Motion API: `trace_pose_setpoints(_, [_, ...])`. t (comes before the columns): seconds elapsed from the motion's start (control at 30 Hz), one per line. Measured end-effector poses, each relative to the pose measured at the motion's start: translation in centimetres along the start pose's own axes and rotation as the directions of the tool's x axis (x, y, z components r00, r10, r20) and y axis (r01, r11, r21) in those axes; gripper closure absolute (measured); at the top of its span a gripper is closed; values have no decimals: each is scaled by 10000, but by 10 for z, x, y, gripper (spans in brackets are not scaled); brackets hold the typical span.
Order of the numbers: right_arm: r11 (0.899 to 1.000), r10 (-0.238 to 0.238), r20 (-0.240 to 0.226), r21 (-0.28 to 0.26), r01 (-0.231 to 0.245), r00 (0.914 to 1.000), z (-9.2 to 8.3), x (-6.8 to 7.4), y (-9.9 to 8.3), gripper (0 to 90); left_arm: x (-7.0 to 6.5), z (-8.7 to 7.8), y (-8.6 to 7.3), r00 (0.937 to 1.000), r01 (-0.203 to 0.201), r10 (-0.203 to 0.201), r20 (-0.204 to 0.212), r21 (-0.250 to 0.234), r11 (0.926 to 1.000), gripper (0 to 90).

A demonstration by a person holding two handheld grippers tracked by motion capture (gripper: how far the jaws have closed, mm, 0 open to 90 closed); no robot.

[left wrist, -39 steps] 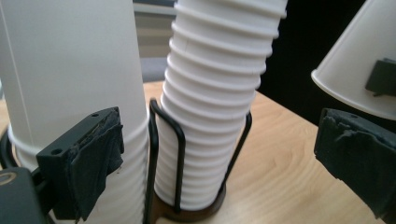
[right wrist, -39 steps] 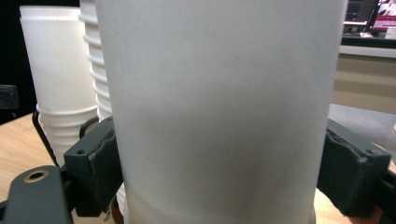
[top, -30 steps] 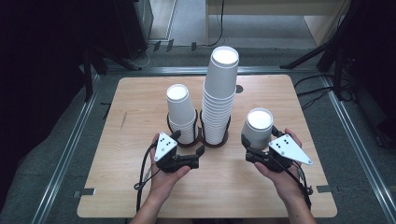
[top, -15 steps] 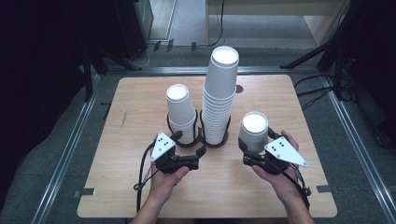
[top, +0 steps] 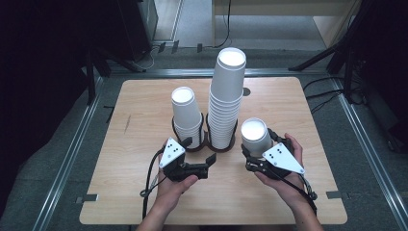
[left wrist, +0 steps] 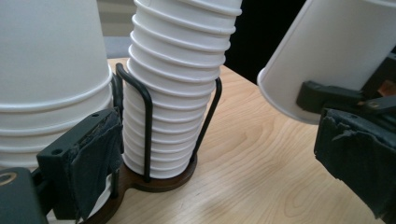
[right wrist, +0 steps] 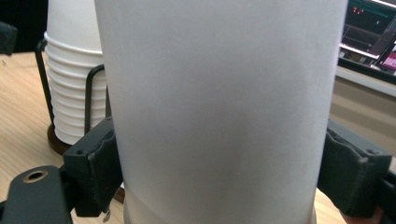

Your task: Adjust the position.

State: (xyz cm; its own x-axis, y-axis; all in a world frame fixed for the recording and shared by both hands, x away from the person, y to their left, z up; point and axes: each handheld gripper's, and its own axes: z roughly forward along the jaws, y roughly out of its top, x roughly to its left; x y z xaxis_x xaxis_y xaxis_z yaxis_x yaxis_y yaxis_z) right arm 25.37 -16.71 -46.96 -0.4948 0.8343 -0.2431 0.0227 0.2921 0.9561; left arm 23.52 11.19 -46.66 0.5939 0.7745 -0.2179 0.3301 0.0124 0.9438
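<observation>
Two stacks of white paper cups stand upside down in a dark wire holder (top: 207,139) near the middle of the wooden counter (top: 144,96) in the high view: a short stack (top: 186,115) on the left and a tall stack (top: 226,96) on the right, side by side. The left gripper (top: 204,166) lies low just in front of the holder, its fingers apart and pointing toward the tall stack's base, with nothing between them. The right gripper (top: 255,156) is to the right of the tall stack, its fingers closed on a single cup (top: 255,134), also bottom up, close beside the stack but apart from it. A hand holds each gripper from the near edge.

Next, the left gripper view looks between its own two spread fingers (left wrist: 93,154). The left one sits close against the short stack (left wrist: 51,70), though I cannot tell if it touches. Ahead, the tall stack (left wrist: 177,93) rises inside the holder's black wire loops (left wrist: 147,126) on a brown base. At upper right the single cup (left wrist: 336,56) tilts, clamped at its rim end by the other gripper (left wrist: 336,100).

Last, the right gripper view has the cup's (right wrist: 219,102) wall up close, pressed from both sides by the fingers (right wrist: 98,163). Behind it at left stands a stack (right wrist: 70,74) in the holder (right wrist: 91,98); which stack it is I cannot tell.
</observation>
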Motion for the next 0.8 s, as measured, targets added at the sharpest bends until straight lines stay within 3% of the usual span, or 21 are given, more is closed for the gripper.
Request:
trace_pose_setpoints(0.13, [9994, -349, 72, 78, 349, 9994, 3, 3, 0, 127, -3, -1, 0, 9999, -108, 107, 108, 81, 9999, 16])
trace_pose_setpoints(0.2, [9970, -771, 172, 93, 769, 9969, 4, 5, -1, 128, -5, 0, 1, 9998, -145, 143, 165, 80, 9999, 16])
trace_pose_setpoints(0.27, [9934, -1145, 258, 121, 1142, 9931, 4, 8, -2, 128, -6, 0, 1, 9996, -124, 121, 252, 103, 9999, 16])
trace_pose_setpoints(0.3, [9876, -1568, 316, 173, 1563, 9871, 5, 10, -2, 128, -7, 0, 1, 9995, -112, 109, 308, 117, 9999, 16])
trace_pose_setpoints(0.37, [9860, -1667, 353, 158, 1662, 9854, 5, 11, -2, 127, -8, 0, 0, 9992, -173, 166, 375, 200, 9997, 16])
trace_pose_setpoints(0.47, [9767, -2144, 445, 101, 2142, 9757, 6, 13, -2, 128, -10, 1, 0, 9985, -265, 251, 495, 288, 9992, 16])
trace_pose_setpoints(0.63, [9533, -3022, 516, 154, 3018, 9519, 7, 20, -7, 129, -11, 2, 1, 9976, -326, 304, 629, 334, 9989, 17])
trace_pose_setpoints(0.73, [9467, -3221, 493, 179, 3216, 9454, 8, 22, -8, 129, -13, 4, 2, 9969, -366, 340, 709, 353, 9987, 17])
trace_pose_setpoints(0.8, [9365, -3505, 524, 150, 3502, 9351, 8, 24, -10, 129, -15, 4, 2, 9963, -417, 388, 773, 365, 9985, 17])
